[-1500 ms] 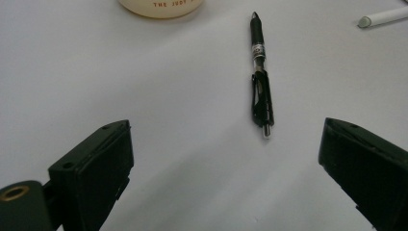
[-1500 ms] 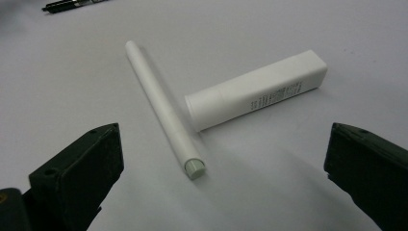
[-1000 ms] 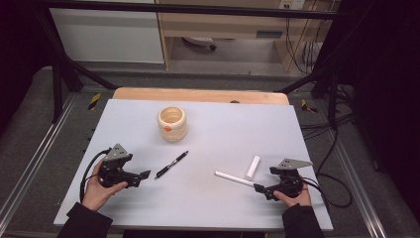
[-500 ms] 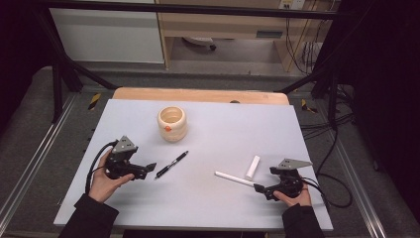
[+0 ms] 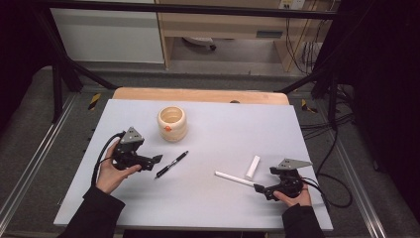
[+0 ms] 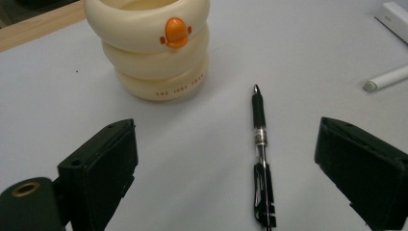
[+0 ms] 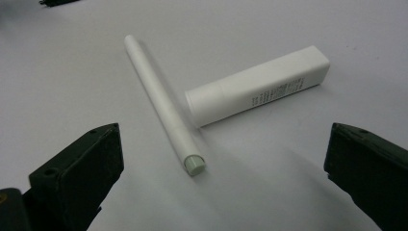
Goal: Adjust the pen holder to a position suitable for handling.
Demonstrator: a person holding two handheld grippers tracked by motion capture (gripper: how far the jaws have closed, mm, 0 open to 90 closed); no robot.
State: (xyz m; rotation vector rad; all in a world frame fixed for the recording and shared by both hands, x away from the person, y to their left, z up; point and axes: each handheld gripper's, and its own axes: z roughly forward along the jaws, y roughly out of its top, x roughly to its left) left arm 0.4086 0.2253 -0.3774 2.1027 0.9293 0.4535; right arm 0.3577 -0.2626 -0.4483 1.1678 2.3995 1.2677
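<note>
A: Black pen [image 5: 171,164] first. Position?

B: Flat on the white table [image 5: 213,208], left of centre, lying at a slant. In the left gripper view the pen [image 6: 260,159] runs lengthwise between the jaws, tip pointing away, clip end nearest the camera. Nothing touches it.

A: Left gripper [image 5: 154,160]?

B: Jaws spread wide, holding nothing, just beside the pen's near end. A hand [image 5: 113,171] grips it from behind, cable looping off to the left.

A: What sits beyond the pen?

B: Cream ringed cup [image 5: 172,123], upright, orange duck-bill knob on its side, clear in the left gripper view [image 6: 150,45]. Near the pen tip but apart from it.

A: Right side?

B: White stick [image 5: 234,178] and white rectangular tube [image 5: 252,167] lie close together at an angle; in the right gripper view the stick [image 7: 162,103] and tube [image 7: 257,85] look close to touching, cannot tell for certain. Right gripper [image 5: 259,188] jaws spread wide, empty, with the stick's grey-capped end lying between them.
</note>
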